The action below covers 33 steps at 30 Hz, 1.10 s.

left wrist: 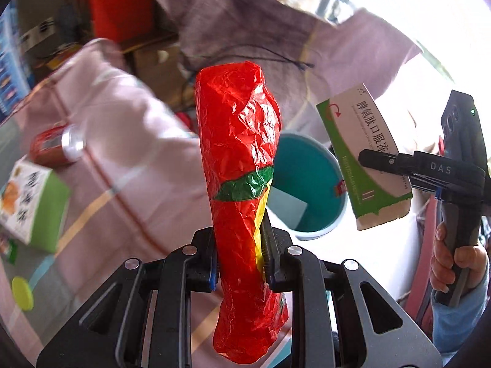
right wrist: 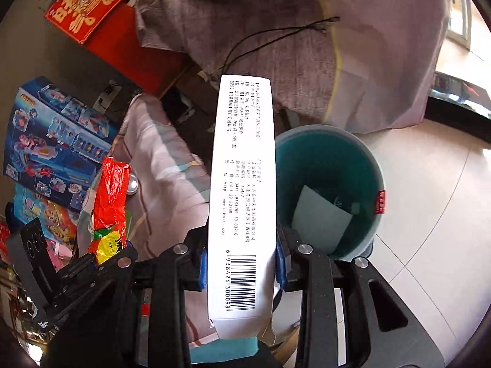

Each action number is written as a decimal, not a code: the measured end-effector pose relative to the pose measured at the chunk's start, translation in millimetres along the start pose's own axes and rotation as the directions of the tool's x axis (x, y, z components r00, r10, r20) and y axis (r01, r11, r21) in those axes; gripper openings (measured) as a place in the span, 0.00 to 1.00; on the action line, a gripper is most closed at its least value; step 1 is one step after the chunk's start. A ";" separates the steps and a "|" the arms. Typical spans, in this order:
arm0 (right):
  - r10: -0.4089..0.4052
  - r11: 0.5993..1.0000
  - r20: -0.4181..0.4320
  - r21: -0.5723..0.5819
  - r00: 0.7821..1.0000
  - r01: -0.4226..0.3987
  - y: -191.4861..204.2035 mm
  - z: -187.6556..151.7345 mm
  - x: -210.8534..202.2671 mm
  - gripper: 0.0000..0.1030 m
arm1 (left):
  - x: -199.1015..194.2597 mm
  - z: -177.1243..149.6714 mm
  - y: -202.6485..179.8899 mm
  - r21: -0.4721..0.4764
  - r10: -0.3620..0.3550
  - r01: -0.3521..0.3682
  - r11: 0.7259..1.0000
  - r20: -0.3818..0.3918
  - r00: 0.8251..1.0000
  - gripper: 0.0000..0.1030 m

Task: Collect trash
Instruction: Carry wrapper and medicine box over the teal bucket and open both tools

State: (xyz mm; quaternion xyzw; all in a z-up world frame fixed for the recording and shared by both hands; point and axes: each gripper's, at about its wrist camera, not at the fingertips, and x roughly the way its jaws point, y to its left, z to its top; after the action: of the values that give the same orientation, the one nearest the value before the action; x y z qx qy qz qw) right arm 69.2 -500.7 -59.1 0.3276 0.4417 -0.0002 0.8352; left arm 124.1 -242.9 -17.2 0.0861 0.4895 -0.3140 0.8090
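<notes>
My left gripper [left wrist: 239, 245] is shut on a crumpled red wrapper [left wrist: 239, 141] with a green and yellow band, held upright above the bed; it also shows in the right wrist view [right wrist: 110, 196]. My right gripper [right wrist: 241, 260] is shut on a white and green medicine box [right wrist: 242, 184], seen from the side in the left wrist view [left wrist: 362, 156]. A teal bin [right wrist: 371, 165] stands on the floor ahead and below, with paper inside; it also shows in the left wrist view [left wrist: 307, 181]. The box hangs near the bin's rim.
A pink striped bedsheet [left wrist: 129, 153] carries a red can [left wrist: 58, 147], a green and white carton [left wrist: 33, 202] and a yellow-green lid [left wrist: 22, 293]. A grey cloth [right wrist: 276, 46] drapes behind the bin. Toy boxes [right wrist: 52, 141] stand at the left. Tiled floor [right wrist: 429, 199] lies at the right.
</notes>
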 end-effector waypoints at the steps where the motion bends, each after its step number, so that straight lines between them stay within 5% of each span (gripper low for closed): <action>1: -0.009 1.000 -0.002 0.010 1.000 0.009 -7.2 1.1 1.2 0.29 | 5.0 2.3 -3.4 0.008 -0.002 0.003 1.000 -0.007 1.000 0.22; 14: -0.051 0.996 -0.069 0.063 0.996 0.056 -49.6 8.3 17.7 0.30 | 84.4 38.2 -53.4 0.066 -0.064 0.073 0.995 -0.131 0.989 0.25; 17: -0.064 0.995 -0.079 0.071 0.995 0.070 -54.9 10.8 19.9 0.30 | 101.8 43.8 -62.3 0.078 -0.081 0.094 0.992 -0.154 0.985 0.33; 24: -0.093 0.991 -0.096 0.085 0.991 0.101 -61.9 16.9 25.8 0.30 | 129.4 52.0 -67.6 0.093 -0.100 0.118 0.989 -0.178 0.979 0.71; 33: -0.108 0.988 -0.121 0.098 0.987 0.120 -66.1 20.1 40.6 0.32 | 127.0 50.6 -49.8 0.063 -0.075 0.085 0.994 -0.144 0.987 0.83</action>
State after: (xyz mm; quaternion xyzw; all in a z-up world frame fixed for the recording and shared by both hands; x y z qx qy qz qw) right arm 89.7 -551.9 -117.4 0.3448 0.5064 -0.0524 0.7886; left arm 173.1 -358.5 -90.6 0.1163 0.5374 -0.3559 0.7557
